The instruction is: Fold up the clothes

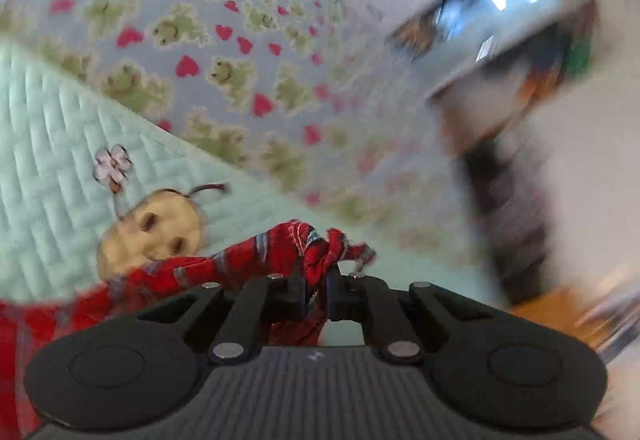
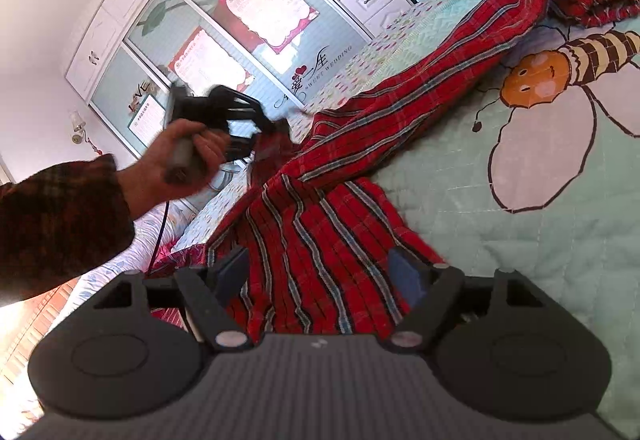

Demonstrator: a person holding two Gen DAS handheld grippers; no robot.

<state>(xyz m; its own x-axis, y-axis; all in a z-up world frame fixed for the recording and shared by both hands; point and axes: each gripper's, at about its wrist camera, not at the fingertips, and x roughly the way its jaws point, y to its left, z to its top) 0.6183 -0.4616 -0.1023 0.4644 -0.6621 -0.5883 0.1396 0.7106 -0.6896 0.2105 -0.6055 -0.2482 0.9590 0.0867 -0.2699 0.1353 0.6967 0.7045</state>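
The red striped garment (image 2: 320, 240) is lying stretched across the bed (image 2: 540, 240), one end bunched far off near the top of the right wrist view, the other end spreading under the right gripper (image 2: 320, 276). Its fingers (image 2: 404, 276) are standing wide to either side of the cloth, pressing on nothing; it looks to be waiting there so it can take this edge.

The left gripper (image 1: 318, 290) is pinching a twisted corner of the garment, fingers nearly together with red fabric bunched between them. In the right wrist view the person's hand (image 2: 188, 152) is holding it at the bed's side, the cloth pulling up toward it. That grip is probably meant to draw the fabric taut and flat before a fold. The left view is blurring, so finer detail there cannot be told.
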